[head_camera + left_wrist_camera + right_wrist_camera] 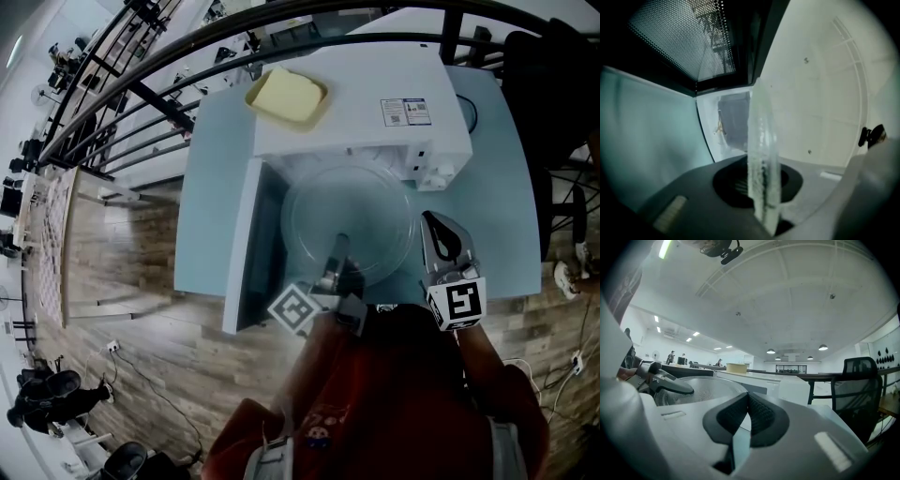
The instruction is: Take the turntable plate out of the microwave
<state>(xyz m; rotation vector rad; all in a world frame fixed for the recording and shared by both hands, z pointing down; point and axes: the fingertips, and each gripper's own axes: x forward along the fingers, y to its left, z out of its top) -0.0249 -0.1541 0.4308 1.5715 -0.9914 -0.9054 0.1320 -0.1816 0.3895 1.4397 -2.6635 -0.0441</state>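
At the near edge of the head view, a person's red sleeve (375, 394) is being shown, with a gripper being carried in each hand. The left gripper (340, 248) is being held level, and its jaws are being pressed onto the near rim of the clear glass turntable plate (361, 211). In the left gripper view the plate's edge is being clamped between the two pads. The right gripper (431, 225) is being held just beside the plate's right rim, apart from it. Its jaws are being kept together with nothing between them, as the right gripper view shows.

The plate is being held flat in front of the microwave's (375, 103) open front, above the light blue table (211, 206). Whether its far rim is inside the cavity cannot be told. To the plate's left, the microwave door (246, 244) is being left swung wide open toward the person.

Farther back, a shallow yellow container (286, 97) is being carried on the white top of the microwave, near its left rear corner. Beyond the table, a wood-patterned floor (122, 272) is being shown on the left, and a black chair (860, 380) is being shown in the right gripper view at the right.
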